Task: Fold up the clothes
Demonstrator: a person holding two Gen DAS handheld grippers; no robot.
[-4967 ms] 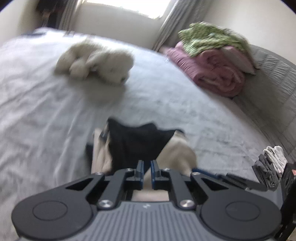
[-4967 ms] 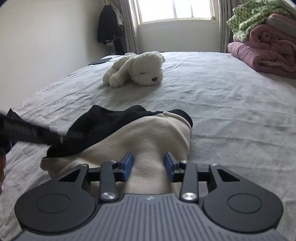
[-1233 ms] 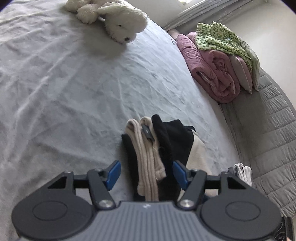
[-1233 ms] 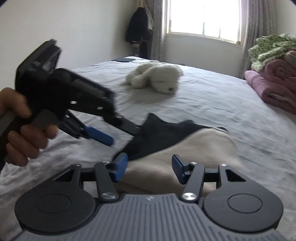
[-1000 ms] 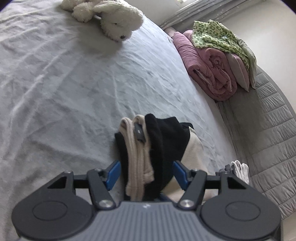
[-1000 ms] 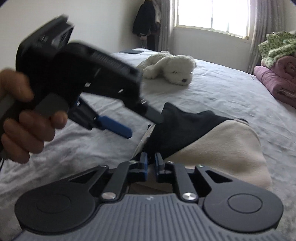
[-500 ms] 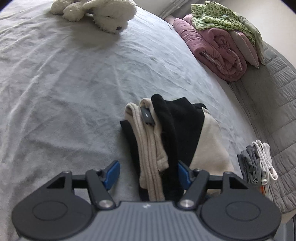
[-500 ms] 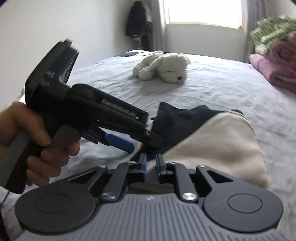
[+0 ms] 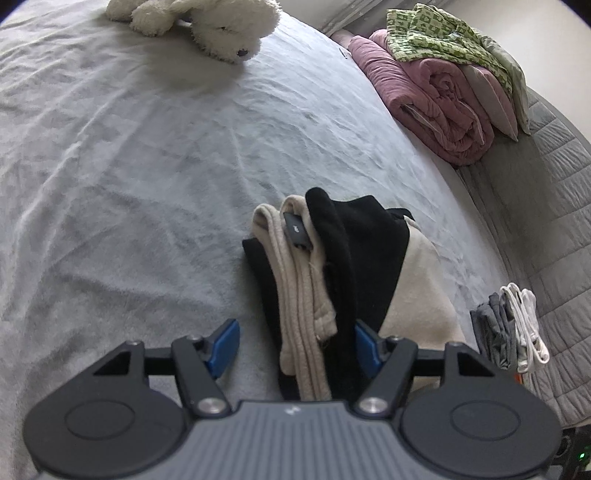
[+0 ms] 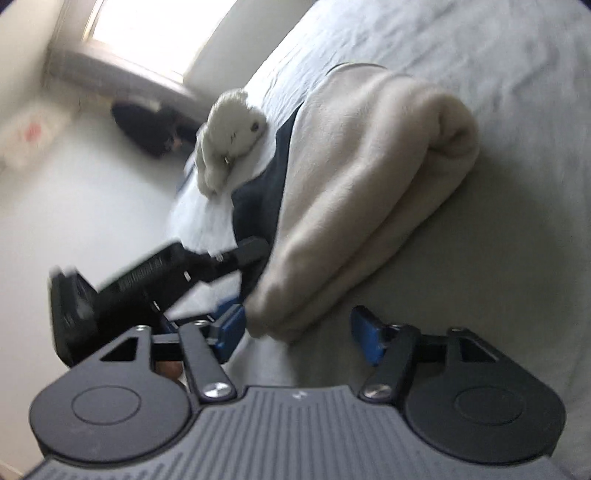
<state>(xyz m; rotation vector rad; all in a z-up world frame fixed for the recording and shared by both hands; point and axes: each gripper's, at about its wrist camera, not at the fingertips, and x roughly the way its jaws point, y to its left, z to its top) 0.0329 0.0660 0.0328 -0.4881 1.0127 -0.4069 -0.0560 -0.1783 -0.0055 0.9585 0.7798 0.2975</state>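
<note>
A folded cream and black garment lies on the grey bed sheet. My left gripper is open, and the garment's near end, with its stacked cream edges, sits between the two blue pads without being pinched. The right wrist view is rolled sideways and blurred. There the right gripper is open, with the corner of the cream fold just ahead of its fingers. The left gripper's black body shows at that view's left, at the garment's dark side.
A white plush dog lies far up the bed. Rolled pink blankets under a green patterned cloth sit at the right. A small pile of folded grey and white clothes lies by the quilted grey cover.
My right gripper has gone from shut to open and its view has rolled sharply sideways. The left gripper stays open around the garment's end, shifted only slightly.
</note>
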